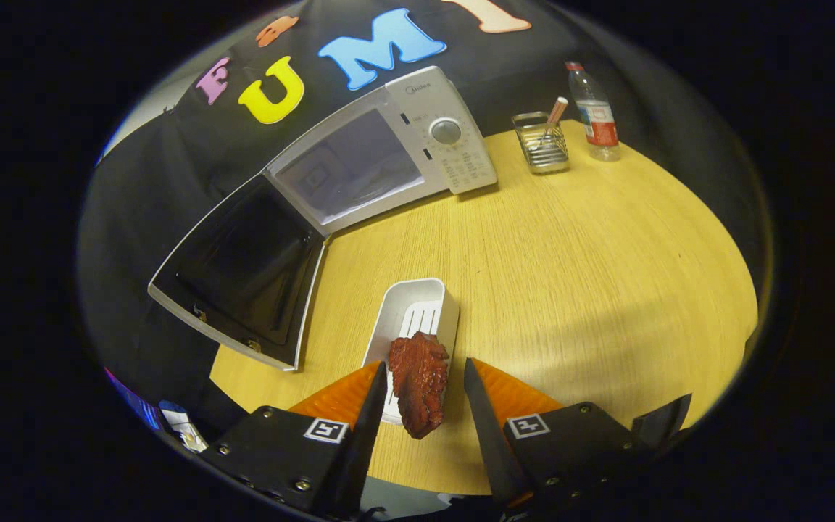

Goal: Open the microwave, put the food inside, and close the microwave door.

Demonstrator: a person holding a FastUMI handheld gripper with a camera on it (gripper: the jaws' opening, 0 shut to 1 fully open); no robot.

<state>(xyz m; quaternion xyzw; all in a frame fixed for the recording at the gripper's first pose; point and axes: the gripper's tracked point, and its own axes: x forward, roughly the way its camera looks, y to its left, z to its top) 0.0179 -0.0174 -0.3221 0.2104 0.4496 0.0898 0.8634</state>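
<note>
The gripper [425,377] has its fingers spread, flanking a lumpy reddish-brown chunk of food [419,391] without quite touching it, as far as I can tell. Its long axis runs along the fingers, lying partly in a white ribbed tray [417,304] on the wood-grain table [591,275]. The boxy white microwave [388,152] sits beyond, door [243,275] swung wide open.

My gripper [425,380] straddles the dark red meat chunk [418,383], seemingly not pressing it, over the white rectangular dish [417,306]; the white microwave [381,156] beyond stands open.
</note>
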